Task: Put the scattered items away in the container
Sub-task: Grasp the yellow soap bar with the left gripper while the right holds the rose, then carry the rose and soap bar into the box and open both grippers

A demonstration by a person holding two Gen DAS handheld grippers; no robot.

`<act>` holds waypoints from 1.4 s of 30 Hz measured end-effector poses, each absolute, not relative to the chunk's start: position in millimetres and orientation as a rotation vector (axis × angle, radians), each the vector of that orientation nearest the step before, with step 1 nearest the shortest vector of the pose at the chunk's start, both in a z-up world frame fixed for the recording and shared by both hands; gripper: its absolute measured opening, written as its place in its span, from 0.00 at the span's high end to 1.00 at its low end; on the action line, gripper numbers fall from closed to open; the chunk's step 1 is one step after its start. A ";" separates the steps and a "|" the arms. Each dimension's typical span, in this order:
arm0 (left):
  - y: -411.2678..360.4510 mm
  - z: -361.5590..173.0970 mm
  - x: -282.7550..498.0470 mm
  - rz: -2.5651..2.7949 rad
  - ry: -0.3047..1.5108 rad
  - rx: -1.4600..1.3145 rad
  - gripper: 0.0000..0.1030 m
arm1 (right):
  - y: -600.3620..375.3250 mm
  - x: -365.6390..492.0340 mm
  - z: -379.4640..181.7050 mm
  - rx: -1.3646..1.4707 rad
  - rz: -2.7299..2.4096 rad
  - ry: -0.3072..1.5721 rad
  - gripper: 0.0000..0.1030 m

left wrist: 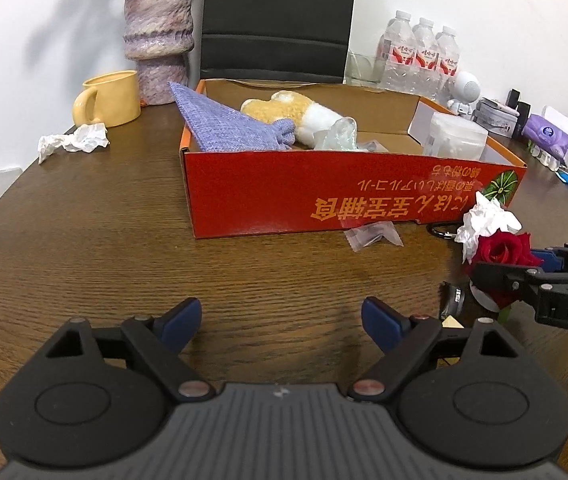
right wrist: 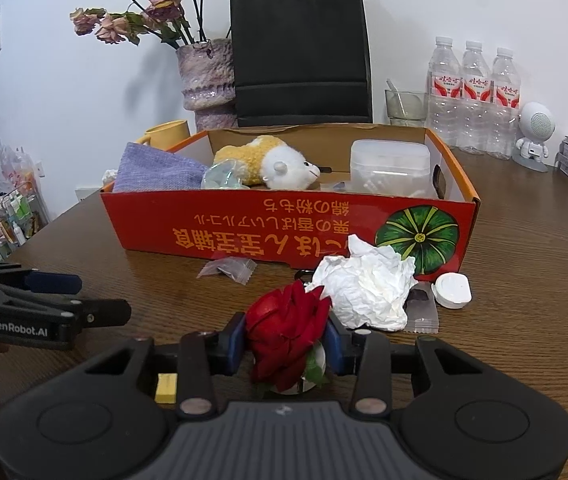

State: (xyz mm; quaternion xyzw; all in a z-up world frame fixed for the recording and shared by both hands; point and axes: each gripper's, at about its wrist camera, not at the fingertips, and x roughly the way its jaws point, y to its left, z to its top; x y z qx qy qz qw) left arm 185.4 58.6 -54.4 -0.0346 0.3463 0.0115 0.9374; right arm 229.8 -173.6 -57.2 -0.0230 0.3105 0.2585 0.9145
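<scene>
Red box (right wrist: 284,228) sits on the surface (right wrist: 524,280), ahead of both sets of jaws; plush toy (right wrist: 272,162), purple cloth (right wrist: 156,172) and clear tub (right wrist: 390,168) already inside. Crumpled tissue (right wrist: 364,288) lies just ahead-right of my right gripper (right wrist: 286,346). Right jaws grip the red rose (right wrist: 286,332), bloom pointing forward toward the box, stem running back between the jaws. Left gripper (left wrist: 280,322): jaws wide apart, nothing between them. I judge the right arm nearer; the box lies straight ahead and beyond the tissue.
</scene>
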 end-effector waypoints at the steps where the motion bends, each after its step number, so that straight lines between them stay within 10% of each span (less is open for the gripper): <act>1: 58.2 -54.3 184.8 0.025 0.706 -0.069 0.14 | -173.7 229.7 -57.1 -0.047 0.533 0.639 0.63; 19: -18.5 -51.6 164.4 -0.080 0.698 -0.009 0.15 | -220.3 201.5 -48.9 -0.013 0.501 0.590 0.63; 27: -32.5 -58.0 167.2 -0.030 0.701 -0.035 0.74 | -231.5 196.0 -50.0 0.001 0.517 0.585 0.63; 42: -17.2 -33.8 146.8 -0.047 0.592 -0.080 0.78 | -234.5 193.2 -40.1 0.036 0.542 0.553 0.63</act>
